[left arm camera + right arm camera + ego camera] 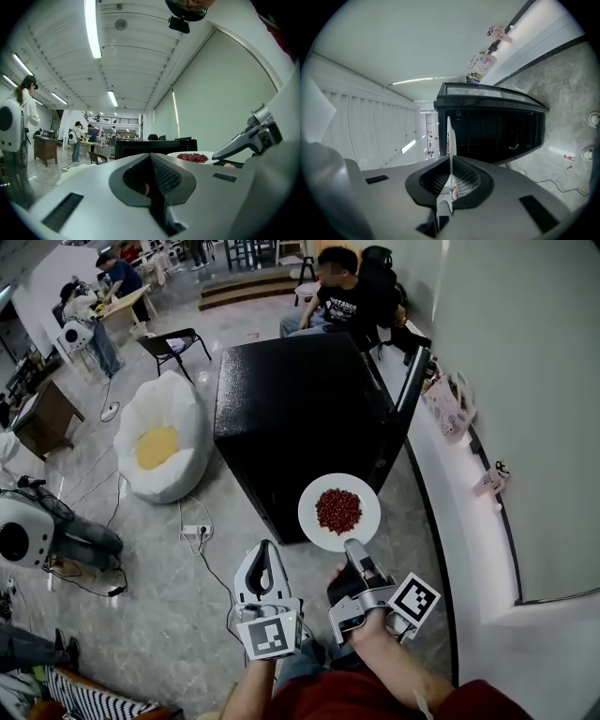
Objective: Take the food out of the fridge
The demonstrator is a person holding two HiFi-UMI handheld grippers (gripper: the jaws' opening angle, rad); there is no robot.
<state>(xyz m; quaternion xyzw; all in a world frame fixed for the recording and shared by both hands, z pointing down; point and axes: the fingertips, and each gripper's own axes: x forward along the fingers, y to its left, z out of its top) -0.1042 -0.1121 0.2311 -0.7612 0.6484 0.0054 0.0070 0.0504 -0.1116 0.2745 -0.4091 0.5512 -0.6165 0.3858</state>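
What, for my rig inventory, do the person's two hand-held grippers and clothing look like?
The left hand-held gripper and right hand-held gripper are light grey plastic with dark ribbed jaw pads. Each carries a white cube with black square markers. The person wears a dark red top.

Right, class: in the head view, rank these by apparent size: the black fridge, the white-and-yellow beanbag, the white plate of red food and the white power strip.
1. black fridge
2. white-and-yellow beanbag
3. white plate of red food, held nearer the camera, so it looks larger than it really is
4. white power strip
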